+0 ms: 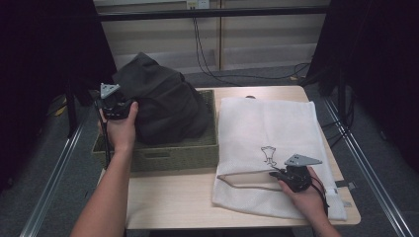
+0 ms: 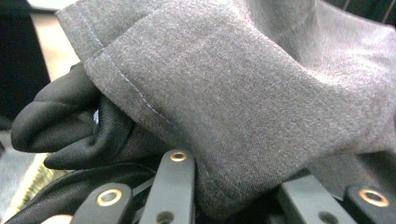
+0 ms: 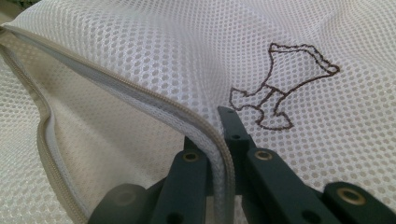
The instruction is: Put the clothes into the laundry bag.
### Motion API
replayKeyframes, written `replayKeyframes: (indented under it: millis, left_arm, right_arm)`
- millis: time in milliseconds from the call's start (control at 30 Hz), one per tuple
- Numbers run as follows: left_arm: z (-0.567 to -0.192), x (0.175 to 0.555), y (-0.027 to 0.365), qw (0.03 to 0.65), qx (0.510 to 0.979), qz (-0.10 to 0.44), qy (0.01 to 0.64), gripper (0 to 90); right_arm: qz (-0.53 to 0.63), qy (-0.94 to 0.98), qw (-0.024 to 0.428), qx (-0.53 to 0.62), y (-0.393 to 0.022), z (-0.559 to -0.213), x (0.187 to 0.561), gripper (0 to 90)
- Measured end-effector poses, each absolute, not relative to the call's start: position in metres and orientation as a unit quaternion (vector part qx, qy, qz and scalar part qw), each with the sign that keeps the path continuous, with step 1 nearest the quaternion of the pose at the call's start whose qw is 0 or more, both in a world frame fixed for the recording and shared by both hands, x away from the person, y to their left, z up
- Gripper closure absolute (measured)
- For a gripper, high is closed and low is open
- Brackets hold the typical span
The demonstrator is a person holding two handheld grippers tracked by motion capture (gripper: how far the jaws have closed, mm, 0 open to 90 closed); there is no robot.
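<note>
Our left hand-held gripper clamps the grey garment above the basket; our right hand-held gripper pinches the mesh bag rim. Loose folds may snag the zipper.

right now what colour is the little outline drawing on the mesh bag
Dark brown drawing on the white mesh bag; the right gripper view shows it best.

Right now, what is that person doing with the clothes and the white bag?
A person is packing laundry. The left gripper has its jaws shut on a dark grey garment and holds it bunched above the woven green basket. The right gripper pinches the zipper edge of the white mesh laundry bag, which lies flat on the table, holding its mouth open.
</note>
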State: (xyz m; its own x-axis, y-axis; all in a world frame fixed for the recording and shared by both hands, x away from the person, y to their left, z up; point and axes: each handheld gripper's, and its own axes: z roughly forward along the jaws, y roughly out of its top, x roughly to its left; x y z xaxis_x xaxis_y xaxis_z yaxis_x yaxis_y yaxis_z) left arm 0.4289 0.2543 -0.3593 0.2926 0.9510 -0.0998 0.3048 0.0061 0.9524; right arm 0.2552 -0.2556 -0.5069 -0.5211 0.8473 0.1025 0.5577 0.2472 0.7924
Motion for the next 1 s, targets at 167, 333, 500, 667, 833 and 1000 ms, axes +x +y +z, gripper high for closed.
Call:
replayKeyframes:
  millis: [167,333,500,667,833,1000]
  left_arm:
    - [-0.344,0.413,0.257,0.541,0.582,0.338,0.503,79.5]
    - [-0.325,0.397,0.255,0.553,0.576,0.355,0.486,79.6]
    - [-0.306,0.373,0.261,0.574,0.567,0.350,0.476,79.6]
    - [-0.296,0.340,0.265,0.591,0.570,0.333,0.464,79.6]
    - [-0.293,0.310,0.265,0.601,0.574,0.318,0.456,79.6]
    - [-0.294,0.273,0.266,0.602,0.592,0.294,0.448,79.6]
  right_arm:
    - [0.412,0.767,0.179,0.458,-0.255,-0.507,0.255,88.9]
    - [0.413,0.767,0.184,0.456,-0.255,-0.507,0.255,88.9]
    - [0.414,0.766,0.184,0.455,-0.255,-0.506,0.255,88.9]
    - [0.415,0.765,0.185,0.457,-0.255,-0.506,0.256,89.0]
    - [0.413,0.766,0.188,0.455,-0.254,-0.507,0.257,89.0]
    - [0.417,0.767,0.190,0.450,-0.255,-0.506,0.257,89.0]
